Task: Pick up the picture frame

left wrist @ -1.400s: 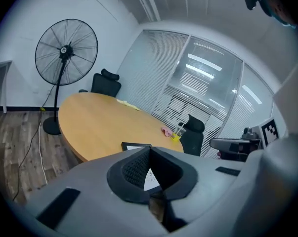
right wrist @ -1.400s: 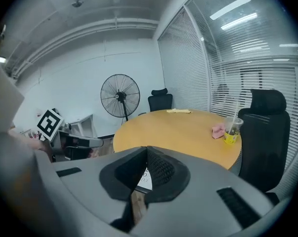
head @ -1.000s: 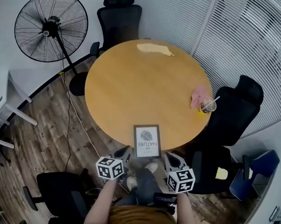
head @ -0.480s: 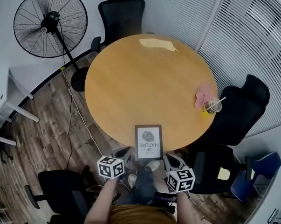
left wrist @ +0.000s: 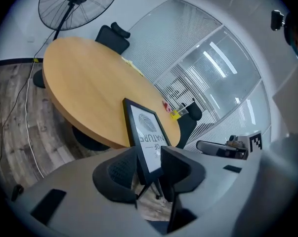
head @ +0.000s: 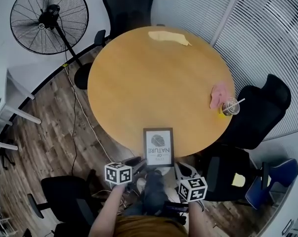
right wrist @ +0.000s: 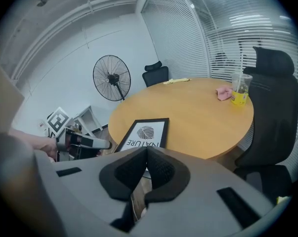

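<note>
A black picture frame (head: 158, 146) with a white leaf print lies flat at the near edge of the round wooden table (head: 153, 83), its near end over the rim. My left gripper (head: 140, 162) is at the frame's near left corner. Its jaws have just been opening, and in the left gripper view (left wrist: 149, 167) the frame's (left wrist: 146, 132) near corner shows in the gap with the pads off it. My right gripper (head: 182, 168) hangs just right of the frame, below the table edge. In the right gripper view it (right wrist: 146, 163) is shut and empty, with the frame (right wrist: 145, 132) ahead.
A plastic cup with a straw (head: 230, 107) and a pink cloth (head: 219, 94) sit at the table's right edge, a yellow cloth (head: 168, 36) at the far side. Black office chairs stand far (head: 128, 6), right (head: 260, 112) and near left (head: 64, 199). A floor fan (head: 47, 19) stands far left.
The left gripper's jaws have gone from shut to open, and its tips have moved in to the frame's near left corner. The right gripper stays shut beside the frame.
</note>
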### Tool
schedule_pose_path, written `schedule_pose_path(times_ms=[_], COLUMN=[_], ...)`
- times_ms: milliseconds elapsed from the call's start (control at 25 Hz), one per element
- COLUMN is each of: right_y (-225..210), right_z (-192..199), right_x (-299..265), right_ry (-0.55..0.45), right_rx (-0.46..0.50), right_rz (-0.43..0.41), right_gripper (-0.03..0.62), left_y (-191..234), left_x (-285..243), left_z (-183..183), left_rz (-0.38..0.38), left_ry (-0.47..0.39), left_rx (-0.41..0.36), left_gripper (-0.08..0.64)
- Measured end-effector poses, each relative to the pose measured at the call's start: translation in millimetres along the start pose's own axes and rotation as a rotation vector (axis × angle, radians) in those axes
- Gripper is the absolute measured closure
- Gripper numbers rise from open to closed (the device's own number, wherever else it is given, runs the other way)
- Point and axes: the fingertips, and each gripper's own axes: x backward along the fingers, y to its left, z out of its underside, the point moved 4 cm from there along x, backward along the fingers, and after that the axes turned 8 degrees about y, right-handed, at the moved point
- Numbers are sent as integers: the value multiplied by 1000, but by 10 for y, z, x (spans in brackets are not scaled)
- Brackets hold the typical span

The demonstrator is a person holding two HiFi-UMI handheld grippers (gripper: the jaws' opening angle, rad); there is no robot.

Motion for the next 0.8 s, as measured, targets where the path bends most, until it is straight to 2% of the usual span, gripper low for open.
schedule_pose_path(times_ms=[120, 280, 440, 600, 800], right_y=[5, -31, -118, -171, -194], right_z=[-16, -10, 38, 73, 86], right_x=[1, 6, -3, -5, -35], right_ry=[-22, -19, -8, 3, 12], right_rx=[-32, -29, -44, -61, -84], right_rz=[-42, -46, -41, -41, -58], right_gripper=[580, 580, 580, 580, 580], left_y=[32, 90, 159, 200, 154], left_x=[-83, -177, -256, -317, -386], left_z=[80, 171, 211, 219, 176], left_rz=[27, 42, 66, 64, 150], left_ry=[40, 64, 67, 88, 71], left_rx=[45, 102, 156, 163, 195], left_gripper=[368, 307, 305, 307, 314])
